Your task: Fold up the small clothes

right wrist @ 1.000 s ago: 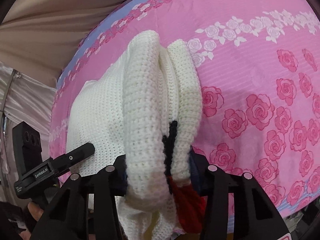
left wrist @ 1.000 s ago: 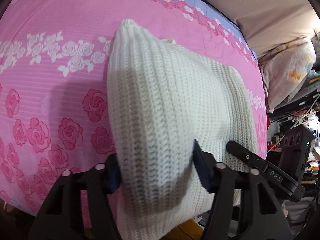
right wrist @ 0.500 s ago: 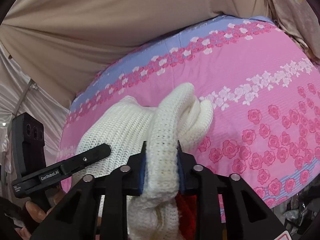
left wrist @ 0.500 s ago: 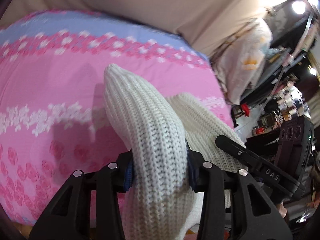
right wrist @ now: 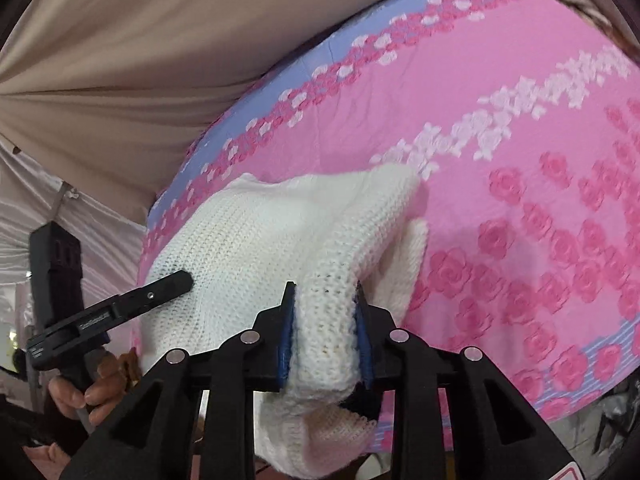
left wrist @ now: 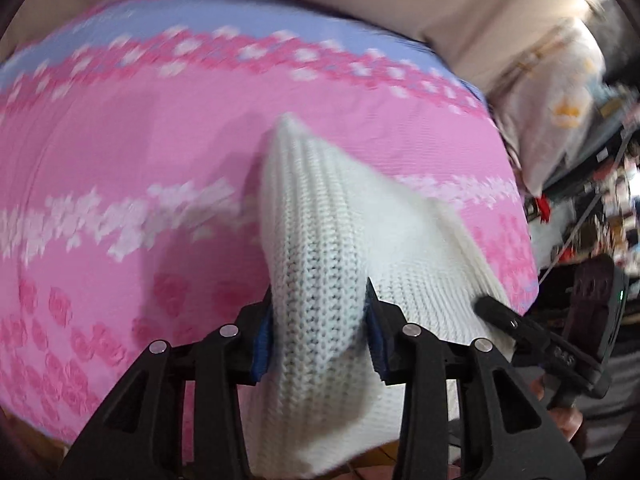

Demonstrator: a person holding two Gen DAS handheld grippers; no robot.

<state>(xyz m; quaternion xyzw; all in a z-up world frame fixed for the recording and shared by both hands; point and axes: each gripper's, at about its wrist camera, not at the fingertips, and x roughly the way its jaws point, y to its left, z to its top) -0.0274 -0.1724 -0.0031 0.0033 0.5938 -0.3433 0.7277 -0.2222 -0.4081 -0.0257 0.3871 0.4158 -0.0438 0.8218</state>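
Fingers [left wrist: 318,334] of both grippers pinching bunched folds, right pair [right wrist: 324,334] easing apart, cream ribbed knit [right wrist: 256,232], pink floral sheet [right wrist: 500,128]

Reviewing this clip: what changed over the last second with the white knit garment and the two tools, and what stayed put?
Both tools drew in from a wide hold to a pinch on bunched folds of the white knit garment; the left tool and the right tool lifted it, so more of the far bedding edge and the beige drape shows. The right tool's jaws are opening slightly, knit still pressed between them. The pink floral bedspread stayed as it was.
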